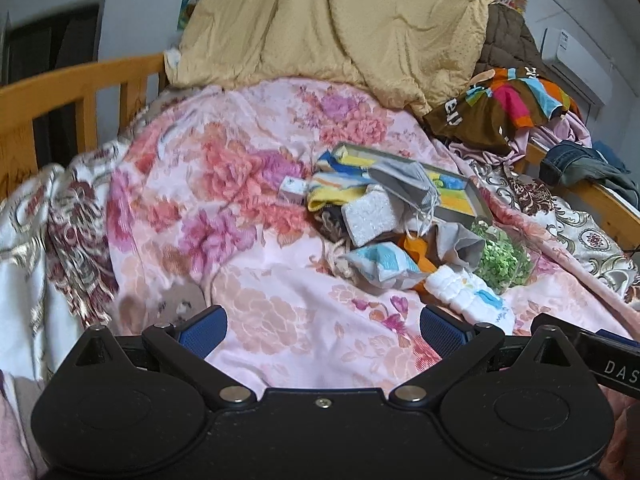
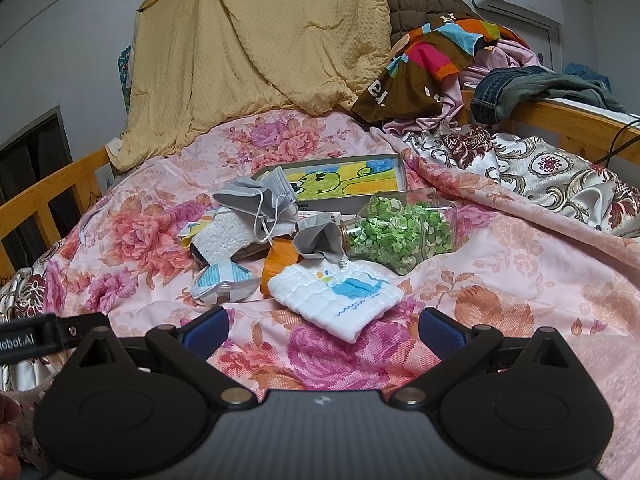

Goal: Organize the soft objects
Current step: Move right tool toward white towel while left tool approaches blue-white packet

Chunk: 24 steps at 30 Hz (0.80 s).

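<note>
A heap of small items lies on the pink floral blanket (image 2: 500, 280). A folded white cloth with a blue whale (image 2: 336, 300) lies nearest, just ahead of my right gripper (image 2: 324, 330), which is open and empty. Behind the cloth are a grey face mask (image 2: 260, 196), a white sponge block (image 2: 224, 240), a blue-and-white packet (image 2: 224, 280), a grey pouch (image 2: 320, 240) and an orange piece (image 2: 280, 264). My left gripper (image 1: 324, 326) is open and empty over bare blanket (image 1: 200, 200), left of the heap; the white cloth (image 1: 472, 294) lies by its right finger.
A clear jar of green bits (image 2: 400, 232) lies on its side beside a framed drawing (image 2: 344, 180). A yellow quilt (image 2: 260, 40) and piled clothes (image 2: 460, 52) fill the back. Wooden bed rails (image 2: 560, 116) run along both sides, the left rail showing in the left wrist view (image 1: 80, 88).
</note>
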### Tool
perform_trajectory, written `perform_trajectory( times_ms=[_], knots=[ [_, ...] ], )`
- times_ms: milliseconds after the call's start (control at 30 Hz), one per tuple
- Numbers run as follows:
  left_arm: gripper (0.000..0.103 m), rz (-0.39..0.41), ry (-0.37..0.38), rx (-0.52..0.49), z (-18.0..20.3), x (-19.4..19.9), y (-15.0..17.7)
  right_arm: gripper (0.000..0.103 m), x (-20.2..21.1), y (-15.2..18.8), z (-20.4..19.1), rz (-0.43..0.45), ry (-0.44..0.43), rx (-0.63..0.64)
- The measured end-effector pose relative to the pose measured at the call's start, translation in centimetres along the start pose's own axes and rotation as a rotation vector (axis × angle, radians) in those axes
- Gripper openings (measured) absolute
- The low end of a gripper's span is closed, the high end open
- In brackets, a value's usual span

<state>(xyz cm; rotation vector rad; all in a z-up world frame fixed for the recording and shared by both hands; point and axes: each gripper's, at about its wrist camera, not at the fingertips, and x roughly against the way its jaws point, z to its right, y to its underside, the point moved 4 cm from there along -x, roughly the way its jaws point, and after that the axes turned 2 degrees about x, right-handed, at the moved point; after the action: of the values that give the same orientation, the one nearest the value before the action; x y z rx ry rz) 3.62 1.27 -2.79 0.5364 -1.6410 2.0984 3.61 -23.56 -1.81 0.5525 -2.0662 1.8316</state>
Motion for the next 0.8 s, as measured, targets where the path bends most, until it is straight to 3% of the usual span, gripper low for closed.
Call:
perform_trajectory(
  times_ms=[233,533,700,800],
  knots=[
    [0.102,-0.027,0.039,0.085,-0.2,-0.9,-1.0,0.103,-1.7,-0.9,1.3,-0.043,-0.058,-0.096],
    [0.099,-0.078,0.021,0.088,-0.7,-5.1,-1.5,0.103,-6.9,-2.7,1.9,-0.128,-0.119,-0.077],
    [0.096,-0.063,0.087,0.084,-0.5,-7.2,-2.6,0.103,-9.7,-3.3,3.7,-0.187,-0.198,-0.192],
    [0.096,-0.035,0.130,0.068,0.0,-8.2,-3.8,0.103,-11.5,-3.9,4.6,-0.192,-0.179,-0.179]
  ],
)
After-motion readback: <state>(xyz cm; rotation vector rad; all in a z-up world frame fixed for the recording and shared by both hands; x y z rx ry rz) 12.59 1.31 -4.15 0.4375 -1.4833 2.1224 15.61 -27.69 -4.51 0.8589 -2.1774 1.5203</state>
